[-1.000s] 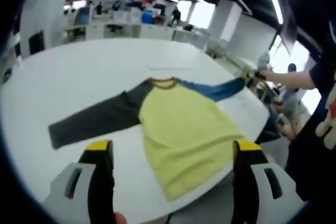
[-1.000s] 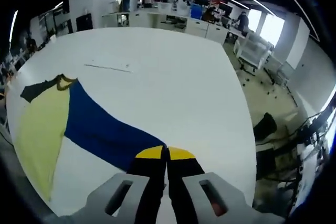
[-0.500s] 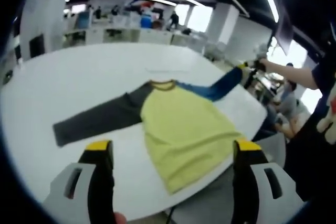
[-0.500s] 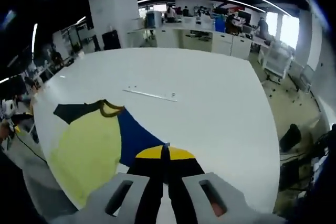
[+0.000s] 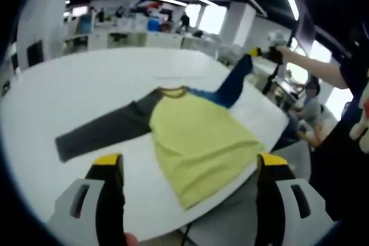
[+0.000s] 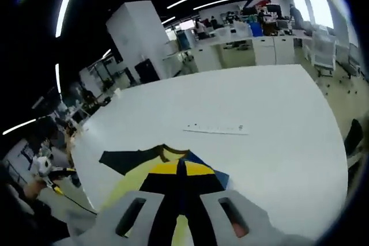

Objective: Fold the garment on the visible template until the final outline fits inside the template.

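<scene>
On the white table [image 5: 69, 90] our shirt [image 5: 196, 142] lies flat, yellow body nearest, grey sleeve [image 5: 104, 131] spread sideways. Our right gripper [image 6: 179, 168] has its 2 jaws clamped on the blue sleeve [image 5: 230, 84], lifted above the table. Our left gripper [image 5: 190, 162] hovers, jaws apart.

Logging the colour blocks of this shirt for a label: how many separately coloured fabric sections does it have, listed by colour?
Yellow body: 1
Dark grey sleeve: 1
Blue sleeve, lifted by the right hand-held gripper: 1
Olive-brown collar band: 1
Total: 4
</scene>
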